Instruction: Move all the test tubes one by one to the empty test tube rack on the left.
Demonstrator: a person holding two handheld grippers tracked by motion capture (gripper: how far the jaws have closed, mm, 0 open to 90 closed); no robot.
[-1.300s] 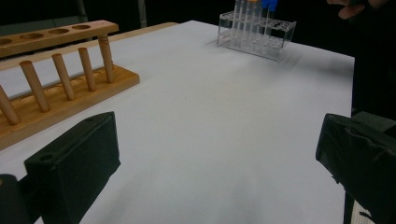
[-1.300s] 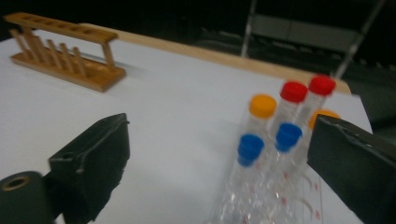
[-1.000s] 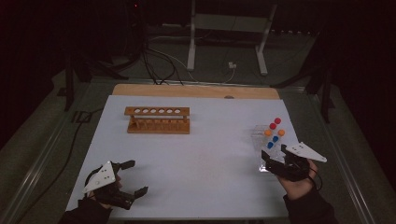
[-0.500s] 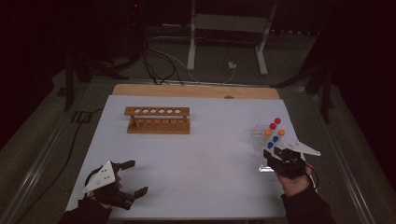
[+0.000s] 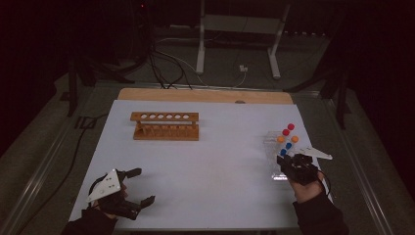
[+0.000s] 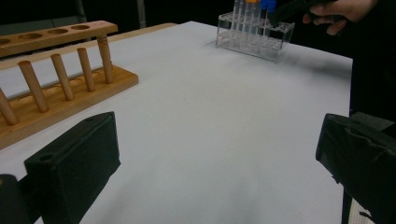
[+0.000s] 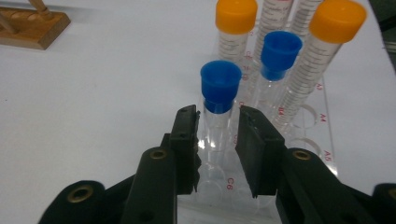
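Closing on the nearest blue-capped tube

My right gripper (image 7: 218, 135) has just been closing, its jaws now flanking the blue-capped tube (image 7: 219, 100) just under the cap, though I can't tell if the pads press yet. The tube stands upright in the clear rack (image 5: 277, 157) at the table's right (orange and red caps behind it). My left gripper (image 5: 138, 185) rests wide open and empty. Next I'd judge: firm the grip, then lift straight up toward the wooden rack (image 5: 165, 126).
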